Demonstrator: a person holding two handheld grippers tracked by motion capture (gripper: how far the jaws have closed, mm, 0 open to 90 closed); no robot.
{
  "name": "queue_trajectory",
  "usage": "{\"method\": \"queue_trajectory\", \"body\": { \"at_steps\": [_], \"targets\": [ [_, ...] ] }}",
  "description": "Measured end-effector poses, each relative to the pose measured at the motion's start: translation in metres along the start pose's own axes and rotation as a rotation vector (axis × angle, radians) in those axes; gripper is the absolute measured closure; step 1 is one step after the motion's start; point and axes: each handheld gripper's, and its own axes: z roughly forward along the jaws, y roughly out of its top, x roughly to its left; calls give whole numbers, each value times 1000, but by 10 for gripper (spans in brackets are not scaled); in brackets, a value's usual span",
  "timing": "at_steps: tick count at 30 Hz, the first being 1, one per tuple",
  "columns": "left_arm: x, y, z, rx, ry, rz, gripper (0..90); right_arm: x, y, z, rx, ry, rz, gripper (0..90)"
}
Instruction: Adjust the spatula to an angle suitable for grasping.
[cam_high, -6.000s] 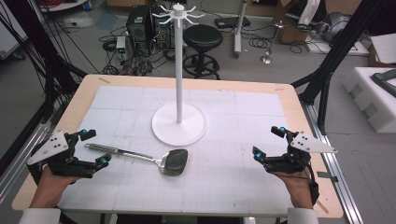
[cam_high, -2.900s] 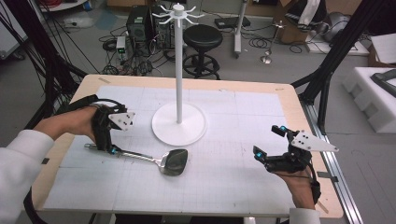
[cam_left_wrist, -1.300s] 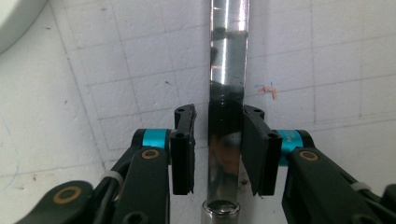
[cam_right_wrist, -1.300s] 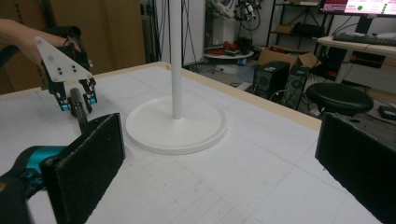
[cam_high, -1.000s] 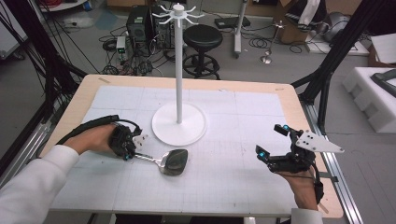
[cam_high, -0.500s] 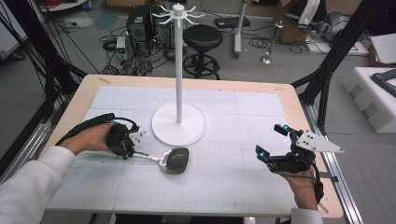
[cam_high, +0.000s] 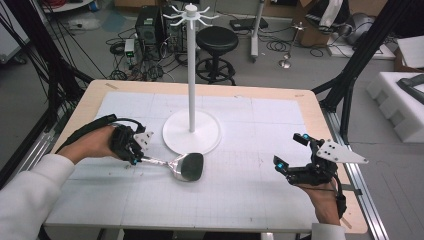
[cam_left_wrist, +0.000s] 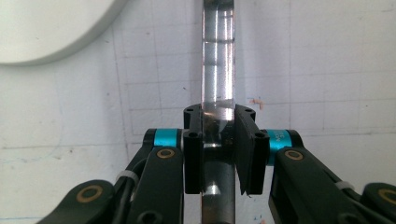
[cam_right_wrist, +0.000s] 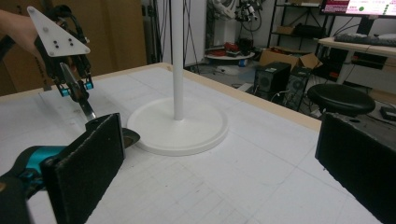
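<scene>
Spatula (cam_right_wrist: 88, 112) blade hidden behind right tongs (cam_right_wrist: 224, 163) (handle showing).

Even overhead light, soft shadows; I see glare streaking the spatula (cam_left_wrist: 217, 56) handle, my near jaws blurred, and the high view slightly soft.

Pretty clearly a lab or robotics workspace; cables (cam_high: 150, 65) tangled all over the floor, a computer tower (cam_high: 148, 25) sitting out, cardboard boxes (cam_right_wrist: 287, 58), shelves of gear (cam_right_wrist: 299, 23), black metal framing (cam_high: 367, 45) around the table (cam_high: 305, 100)
</scene>
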Motion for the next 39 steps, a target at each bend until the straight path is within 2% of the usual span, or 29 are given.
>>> {"method": "queue_trajectory", "body": {
  "at_steps": [7,11,17,24,32,36,39],
  "targets": [
    [-3,11,-9,-63,5,-30,749,1,1,0,-2,5,0,3],
    [-7,20,-12,-100,12,-34,749,1,2,-1,-6,5,-4,3],
    [-14,38,-16,-89,21,-29,749,2,4,-1,-7,19,-7,3],
    [-19,58,-21,-131,30,-48,749,3,8,-3,-17,20,-16,3],
    [-25,88,-22,-166,36,-36,749,3,10,-5,-28,20,-14,3],
    [-25,106,-22,-163,32,-28,749,2,11,-6,-29,20,-20,3],
    [-24,120,-21,-196,25,-38,749,2,11,-6,-30,19,-22,3]
  ]
}}
